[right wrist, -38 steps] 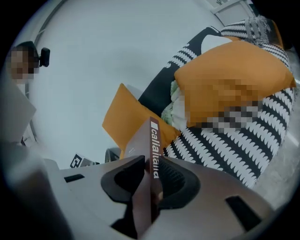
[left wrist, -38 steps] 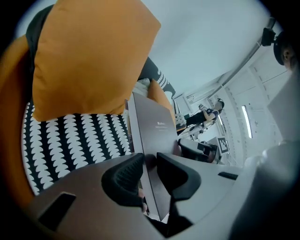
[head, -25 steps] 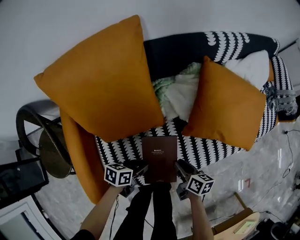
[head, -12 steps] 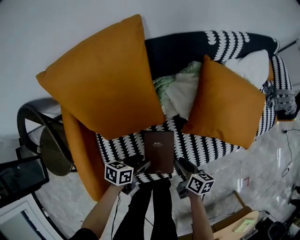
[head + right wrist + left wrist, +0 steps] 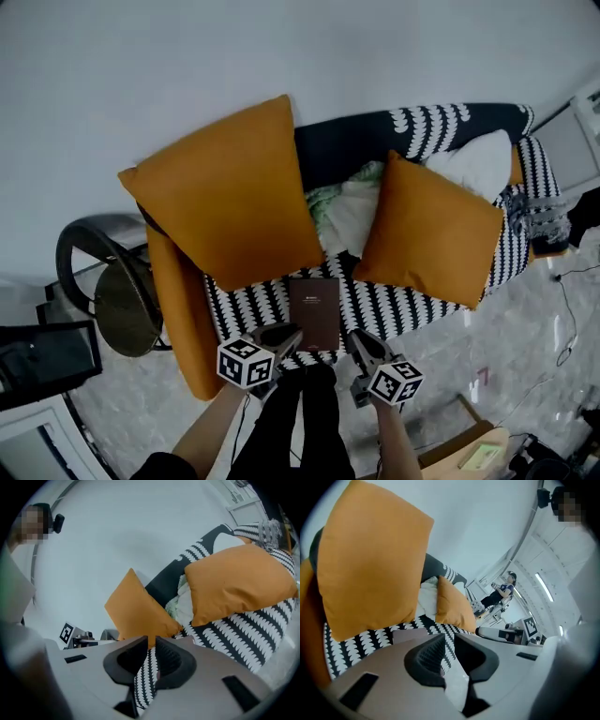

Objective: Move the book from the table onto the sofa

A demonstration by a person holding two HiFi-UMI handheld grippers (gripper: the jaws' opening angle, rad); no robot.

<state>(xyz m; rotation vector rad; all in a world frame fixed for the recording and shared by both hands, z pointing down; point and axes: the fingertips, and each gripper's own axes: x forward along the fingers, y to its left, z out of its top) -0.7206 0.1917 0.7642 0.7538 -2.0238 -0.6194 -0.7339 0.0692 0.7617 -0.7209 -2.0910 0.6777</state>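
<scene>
The dark brown book [image 5: 314, 312] lies flat on the sofa's black-and-white seat [image 5: 412, 309], between the two orange cushions. In the head view my left gripper [image 5: 284, 337] hangs just off the book's near left corner, and my right gripper [image 5: 361, 345] off its near right corner. Neither touches it. Both pairs of jaws are closing and stand a narrow gap apart with nothing between them. In the left gripper view [image 5: 449, 641] and the right gripper view [image 5: 151, 652] only the patterned seat shows through that gap.
A large orange cushion [image 5: 225, 192] leans at the left of the sofa and a smaller one [image 5: 427, 230] at the right, with pale cloth [image 5: 352, 202] bunched between them. A round dark chair [image 5: 108, 291] stands left of the sofa. The person's dark-trousered legs [image 5: 305, 422] are below.
Both grippers have let go of the book's near corners, and it now lies on the seat. Both have lifted away from it, and the sofa looks smaller and farther off.
</scene>
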